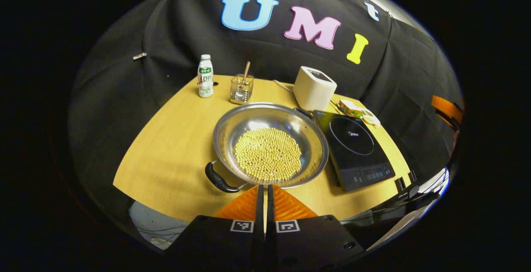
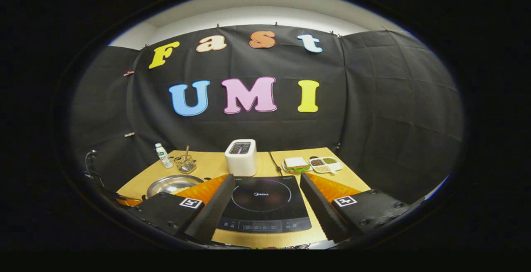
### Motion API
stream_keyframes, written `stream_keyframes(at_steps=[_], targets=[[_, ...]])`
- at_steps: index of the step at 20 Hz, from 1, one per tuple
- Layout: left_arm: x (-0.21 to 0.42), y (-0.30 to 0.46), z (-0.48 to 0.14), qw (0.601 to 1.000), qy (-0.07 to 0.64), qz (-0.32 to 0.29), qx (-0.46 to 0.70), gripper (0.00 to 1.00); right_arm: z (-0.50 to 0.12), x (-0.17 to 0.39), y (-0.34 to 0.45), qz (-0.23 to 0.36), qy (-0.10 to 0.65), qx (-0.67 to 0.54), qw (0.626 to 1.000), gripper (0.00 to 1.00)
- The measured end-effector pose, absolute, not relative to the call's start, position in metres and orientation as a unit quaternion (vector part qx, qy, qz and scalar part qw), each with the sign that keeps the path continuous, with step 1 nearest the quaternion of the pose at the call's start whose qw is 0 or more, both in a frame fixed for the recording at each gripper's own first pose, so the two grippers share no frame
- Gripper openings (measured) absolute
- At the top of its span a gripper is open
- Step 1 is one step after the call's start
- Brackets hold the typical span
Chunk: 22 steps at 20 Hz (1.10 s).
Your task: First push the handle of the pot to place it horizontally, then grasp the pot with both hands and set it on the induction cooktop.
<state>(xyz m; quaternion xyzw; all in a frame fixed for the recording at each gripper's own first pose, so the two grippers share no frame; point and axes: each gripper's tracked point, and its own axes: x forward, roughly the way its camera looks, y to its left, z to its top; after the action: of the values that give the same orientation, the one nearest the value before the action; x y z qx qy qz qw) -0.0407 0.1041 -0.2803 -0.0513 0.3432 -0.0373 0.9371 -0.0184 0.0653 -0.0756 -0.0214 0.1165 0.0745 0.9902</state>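
Sitting just ahead of the left gripper (image 1: 265, 187), the steel pot (image 1: 270, 144) rests on the wooden table (image 1: 174, 147) with a round bed of pale beans (image 1: 268, 154) in its bottom. This claw's two orange-faced fingers are pressed together, their tips right at the pot's near rim; whether they touch it cannot be told. One black handle (image 1: 219, 178) juts out at the near left of the tips, low and to the side, while the opposite handle peeks past the far right rim. Beside the pot, to the right of the claw, lies the black induction cooktop (image 1: 356, 149), with the pot's rim at its edge.

From the right gripper (image 2: 265, 199), whose fingers stand spread wide and hold nothing, the cooktop (image 2: 265, 203) lies directly between and just beyond the two tips. The pot (image 2: 172, 184) shows off to the left, partly hidden behind the left finger. Farther ahead stand a white toaster (image 2: 241, 157), a small bottle (image 2: 164, 156), a glass (image 2: 185, 164) with a stick in it, and a sandwich (image 2: 296, 163).
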Motion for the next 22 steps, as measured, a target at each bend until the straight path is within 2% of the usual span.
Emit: stream_keyframes(at_steps=[9, 22], targets=[[-0.021, 0.118, -0.326, 0.909, 0.411, -0.050, -0.039, 0.05, -0.101, -0.020, 0.062, 0.068, 0.150, -0.044, 0.985, 0.98], [-0.002, 0.157, -0.332, 0.904, 0.424, -0.029, -0.041, 0.05, -0.112, -0.016, 0.070, 0.064, 0.162, -0.049, 0.983, 0.99]])
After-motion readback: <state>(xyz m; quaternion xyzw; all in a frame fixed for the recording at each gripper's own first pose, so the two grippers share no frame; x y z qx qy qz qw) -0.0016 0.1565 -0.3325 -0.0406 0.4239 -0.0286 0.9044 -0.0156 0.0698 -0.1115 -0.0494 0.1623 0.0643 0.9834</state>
